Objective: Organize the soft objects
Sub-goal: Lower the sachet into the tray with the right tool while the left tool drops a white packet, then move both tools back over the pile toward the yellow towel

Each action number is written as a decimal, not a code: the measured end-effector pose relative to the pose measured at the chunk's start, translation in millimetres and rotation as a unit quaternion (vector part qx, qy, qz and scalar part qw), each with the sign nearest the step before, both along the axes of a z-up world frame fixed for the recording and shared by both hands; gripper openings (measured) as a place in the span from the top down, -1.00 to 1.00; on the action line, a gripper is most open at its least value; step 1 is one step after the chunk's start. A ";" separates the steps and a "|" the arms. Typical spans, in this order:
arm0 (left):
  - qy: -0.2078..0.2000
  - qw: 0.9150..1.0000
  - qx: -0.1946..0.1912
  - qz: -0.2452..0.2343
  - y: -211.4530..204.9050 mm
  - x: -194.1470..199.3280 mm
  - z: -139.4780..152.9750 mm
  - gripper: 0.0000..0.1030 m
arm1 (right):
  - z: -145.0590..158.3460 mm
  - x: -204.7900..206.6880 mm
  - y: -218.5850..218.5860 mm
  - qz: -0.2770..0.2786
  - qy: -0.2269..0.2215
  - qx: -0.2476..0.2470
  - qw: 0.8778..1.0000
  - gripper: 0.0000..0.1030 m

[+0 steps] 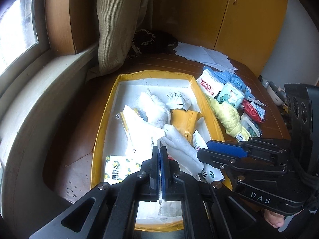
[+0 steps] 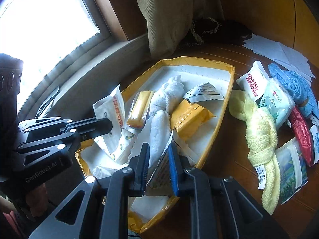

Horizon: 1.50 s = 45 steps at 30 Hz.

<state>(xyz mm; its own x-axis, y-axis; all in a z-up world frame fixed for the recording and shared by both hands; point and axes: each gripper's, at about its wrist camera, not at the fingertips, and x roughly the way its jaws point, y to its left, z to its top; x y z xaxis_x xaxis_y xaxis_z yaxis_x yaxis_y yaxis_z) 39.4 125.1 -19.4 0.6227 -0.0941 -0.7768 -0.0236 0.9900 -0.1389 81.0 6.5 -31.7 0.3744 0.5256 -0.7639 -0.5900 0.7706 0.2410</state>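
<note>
A yellow-rimmed shallow box (image 1: 196,88) (image 2: 229,91) on the wooden table holds a white knotted towel (image 1: 153,109) (image 2: 165,103), orange packets (image 1: 185,123) (image 2: 189,115) and paper sachets. My left gripper (image 1: 159,151) is shut on a white paper sachet (image 1: 139,135) (image 2: 111,107) and holds it over the box. My right gripper (image 2: 158,149) (image 1: 207,149) is part open above the box with a printed packet (image 2: 161,169) between its fingers, not squeezed. Right of the box lie a yellow knotted towel (image 1: 229,117) (image 2: 261,137) and a blue towel (image 1: 235,79) (image 2: 293,85).
Tissue packs (image 2: 277,103), a white-red pouch (image 2: 253,81), a red packet (image 2: 301,133) and a picture sachet (image 2: 291,165) lie among the towels. White papers (image 1: 203,53) are at the back. A curtain (image 1: 117,25), window sill (image 1: 39,91) and yellow cupboards (image 1: 239,10) border the table.
</note>
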 end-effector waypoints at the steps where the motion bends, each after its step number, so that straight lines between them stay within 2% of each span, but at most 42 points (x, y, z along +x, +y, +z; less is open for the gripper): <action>1: 0.005 1.000 -0.006 0.001 1.5 1.8 -3.0 1.00 | -0.8 1.1 -1.2 -0.001 0.003 0.004 1.000 0.64; 6: 0.017 0.999 -0.045 0.012 6.9 6.3 -11.6 0.94 | -2.4 2.6 -16.5 -0.017 0.015 0.035 0.999 0.64; 7: 0.018 0.998 -0.056 0.012 7.4 6.2 -11.8 0.81 | -2.3 2.9 -21.6 -0.022 0.018 0.046 0.999 0.63; 8: 0.017 0.998 -0.062 0.014 7.4 5.8 -11.5 0.52 | -2.1 2.4 -27.9 -0.027 0.023 0.057 0.998 0.58; 9: 0.013 0.997 -0.068 0.018 7.3 4.5 -10.1 0.32 | -2.4 1.8 -33.9 -0.032 0.028 0.067 0.997 0.45; 10: 0.002 0.997 -0.075 0.025 7.4 2.4 -7.6 -0.15 | -2.5 -0.4 -39.7 -0.037 0.031 0.078 0.996 0.40; 11: -0.011 0.996 -0.082 0.034 7.5 -0.5 -4.3 -0.42 | -2.0 -2.6 -45.3 -0.041 0.035 0.092 0.994 0.38; 13: -0.032 0.994 -0.094 0.046 6.8 -5.9 2.5 -0.45 | -0.5 -8.1 -56.6 -0.047 0.041 0.114 0.991 0.22; 14: -0.036 0.994 -0.098 0.046 4.8 -7.4 5.3 -0.45 | 1.2 -11.8 -62.8 -0.056 0.037 0.120 0.990 -0.01; 15: -0.040 0.993 -0.101 0.043 2.6 -8.6 8.1 -0.45 | 2.9 -15.4 -68.8 -0.065 0.031 0.124 0.990 -0.09; 19: -0.048 0.993 -0.099 0.040 -9.3 -12.8 17.0 -0.45 | 8.2 -27.9 -89.6 -0.071 0.022 0.146 0.987 -0.10; 21: -0.053 0.993 -0.098 0.028 -17.3 -16.5 20.8 -0.45 | 8.5 -33.9 -99.3 -0.077 0.018 0.154 0.985 -0.16; 29: -0.070 0.995 -0.071 -0.012 -66.9 -34.5 34.5 -0.45 | 3.5 -45.7 -127.8 -0.096 0.020 0.180 0.979 -0.18; 45: -0.025 0.996 -0.060 -0.055 -143.4 -16.5 20.7 -0.45 | -22.2 -49.2 -189.9 -0.134 0.053 0.190 0.971 -0.18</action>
